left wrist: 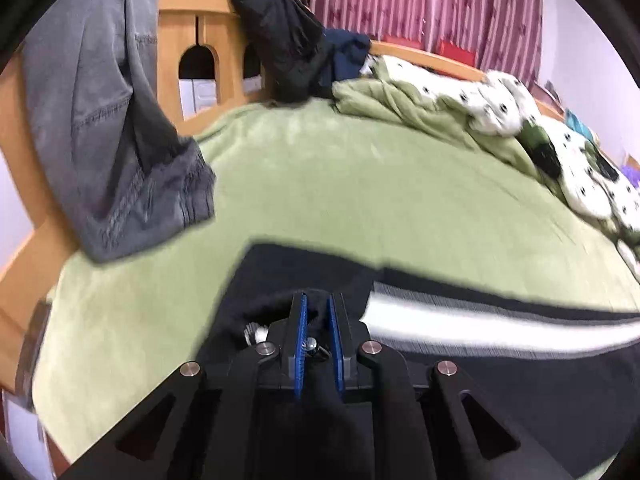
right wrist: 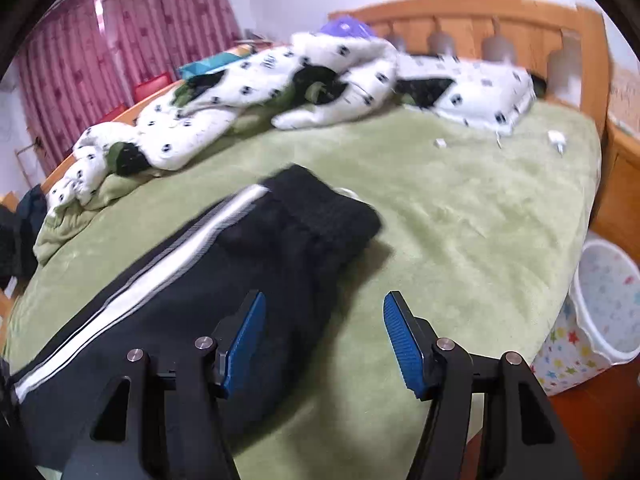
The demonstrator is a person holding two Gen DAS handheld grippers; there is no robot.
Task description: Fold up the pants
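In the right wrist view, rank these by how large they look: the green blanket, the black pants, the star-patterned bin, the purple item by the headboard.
1. green blanket
2. black pants, though nearness to the camera inflates them
3. star-patterned bin, partly cut off at the edge
4. purple item, far away, so its true size is unsure

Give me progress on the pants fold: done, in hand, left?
Done: black pants lie stretched on the green blanket, white stripe along one side. In hand: left gripper is shut on black fabric; right gripper is open, holding nothing. Left: no finished fold visible, so folding remains.
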